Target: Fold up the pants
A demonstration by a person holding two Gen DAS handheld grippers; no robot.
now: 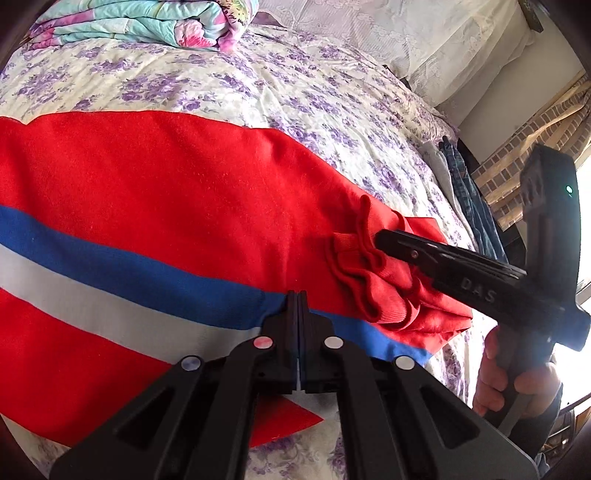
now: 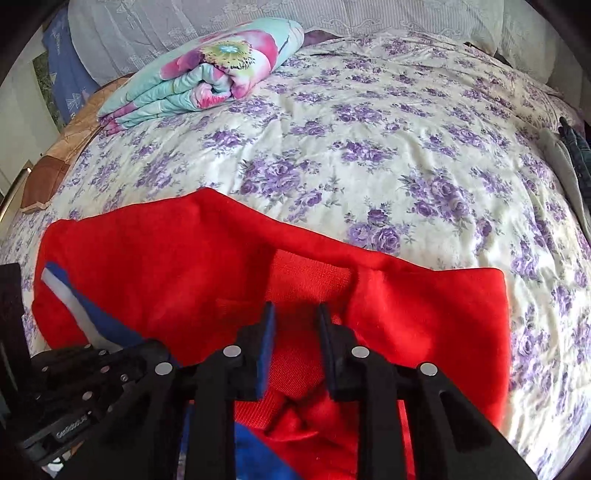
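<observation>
Red pants [image 1: 166, 177] with a blue and white side stripe lie across the flowered bedspread [image 1: 258, 85]. My left gripper [image 1: 297, 295] is shut on the striped edge of the pants near their ribbed end. My right gripper [image 1: 380, 236] comes in from the right, its tips in the bunched red ribbed cuff [image 1: 365, 273]. In the right wrist view the right gripper [image 2: 296, 314] has its jaws slightly apart with the red ribbed cloth [image 2: 295, 280] between and under them; the pants [image 2: 166, 258] spread ahead, and the left gripper's body [image 2: 74, 387] shows at lower left.
A folded floral quilt [image 2: 207, 77] lies at the far left of the bed. White pillows [image 2: 295, 14] line the headboard. Grey and denim clothes [image 1: 461, 184] hang off the bed's right edge. A brick-pattern wall [image 1: 517, 147] and a window stand beyond.
</observation>
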